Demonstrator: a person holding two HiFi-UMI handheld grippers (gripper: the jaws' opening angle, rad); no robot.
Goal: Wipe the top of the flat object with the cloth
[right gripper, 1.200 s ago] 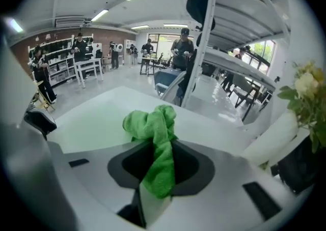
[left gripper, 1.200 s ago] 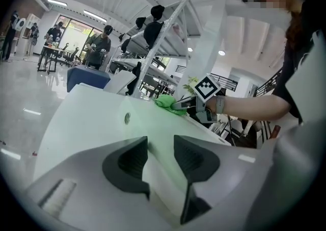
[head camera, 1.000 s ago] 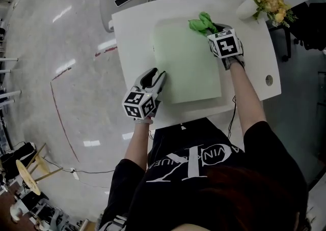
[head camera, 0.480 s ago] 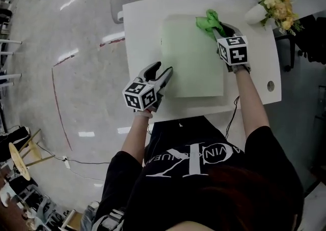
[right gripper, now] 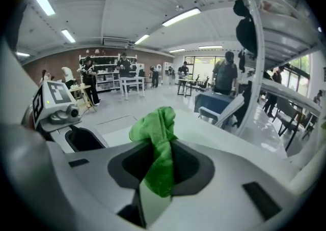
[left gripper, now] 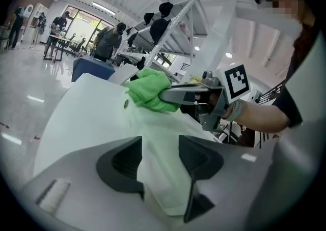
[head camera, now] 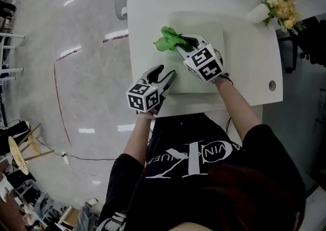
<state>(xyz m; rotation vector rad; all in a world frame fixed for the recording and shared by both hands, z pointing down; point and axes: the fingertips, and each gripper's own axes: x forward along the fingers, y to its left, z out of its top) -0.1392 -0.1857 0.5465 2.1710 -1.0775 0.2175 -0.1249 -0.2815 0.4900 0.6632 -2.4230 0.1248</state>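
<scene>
Head view, mat: pale green flat mat (head camera: 209, 26) lies on the white worktop (head camera: 249, 57).
Head view, cloth: crumpled bright green cloth (head camera: 165, 39) sits on the mat's far left part, at the right gripper (head camera: 179, 43) tips.
Left gripper view: left gripper (left gripper: 159, 159) jaws wide, just been opening; mat's near corner lies between them, unpinched.
Right gripper view: jaws clamped on the cloth, its bunch sticking out ahead.
</scene>
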